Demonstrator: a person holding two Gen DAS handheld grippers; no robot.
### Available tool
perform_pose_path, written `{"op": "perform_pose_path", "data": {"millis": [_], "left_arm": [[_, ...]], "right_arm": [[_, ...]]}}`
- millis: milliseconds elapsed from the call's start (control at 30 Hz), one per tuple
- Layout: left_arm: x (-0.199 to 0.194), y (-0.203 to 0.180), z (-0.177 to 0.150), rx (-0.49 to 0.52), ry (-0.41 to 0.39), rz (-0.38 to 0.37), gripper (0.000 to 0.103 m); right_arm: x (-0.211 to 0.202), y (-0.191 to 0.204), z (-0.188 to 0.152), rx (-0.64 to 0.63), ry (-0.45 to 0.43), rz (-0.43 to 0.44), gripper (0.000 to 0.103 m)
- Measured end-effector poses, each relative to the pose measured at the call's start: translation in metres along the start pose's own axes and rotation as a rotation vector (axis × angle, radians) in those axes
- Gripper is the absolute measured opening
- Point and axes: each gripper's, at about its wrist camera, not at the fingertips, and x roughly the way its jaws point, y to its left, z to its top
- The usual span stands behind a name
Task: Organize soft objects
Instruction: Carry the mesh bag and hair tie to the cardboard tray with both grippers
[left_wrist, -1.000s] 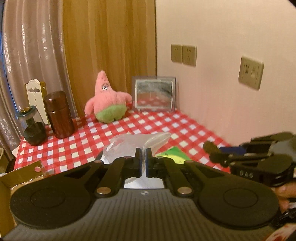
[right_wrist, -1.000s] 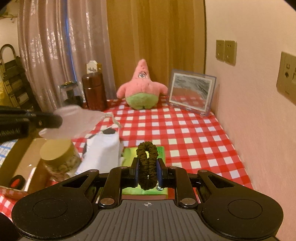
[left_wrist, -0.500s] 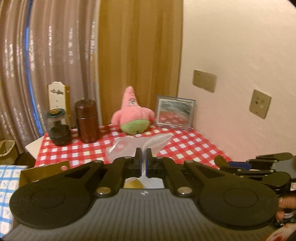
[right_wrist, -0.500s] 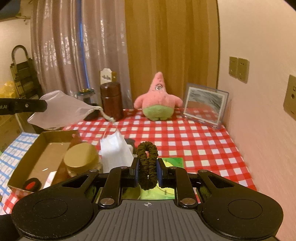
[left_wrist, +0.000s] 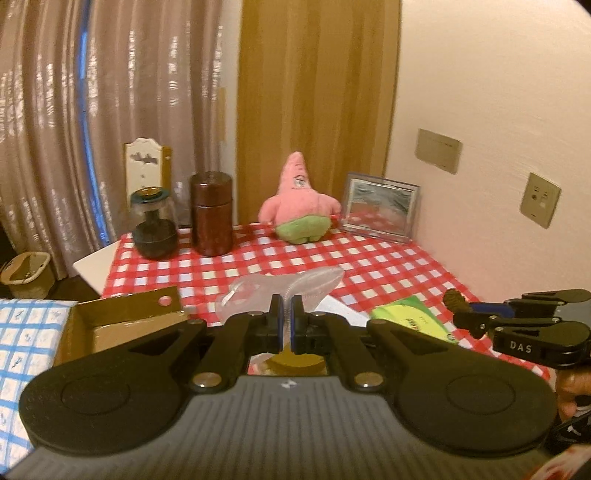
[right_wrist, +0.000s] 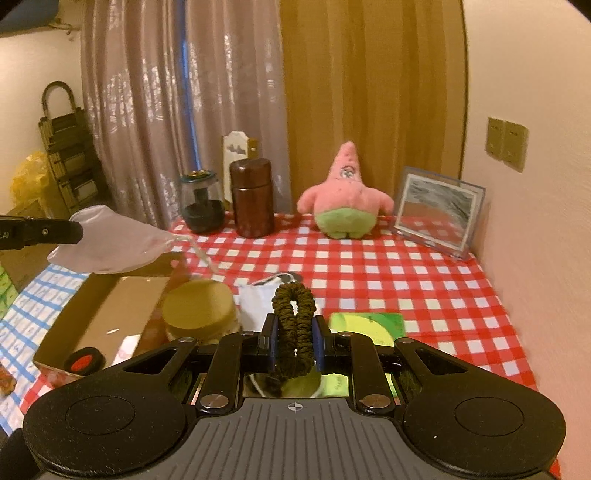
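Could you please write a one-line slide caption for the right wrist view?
Right tool grips a dark scrunchie above the checked tablecloth; left tool holds a clear bag.

"DAS" on right gripper (left_wrist: 458, 306)

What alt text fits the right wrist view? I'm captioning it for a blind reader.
The right gripper holds a dark hair tie above a red checked tablecloth. At left, the left gripper holds a clear plastic bag over a cardboard box; a pink plush star sits behind.
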Motion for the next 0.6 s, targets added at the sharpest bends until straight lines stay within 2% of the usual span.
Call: {"op": "perform_pose_path", "data": {"millis": [333, 600], "left_arm": [[-0.017, 0.064, -0.016, -0.049, -0.001, 0.122, 0.003], [0.002, 0.123, -0.046, -0.058, 0.076, 0.208, 0.003]], "right_arm": [[0.036, 0.069, 0.016, -0.059, 0.011, 0.161, 0.019], [0.088, 0.136, 0.011, -0.124, 0.070, 0.280, 0.019]]}}
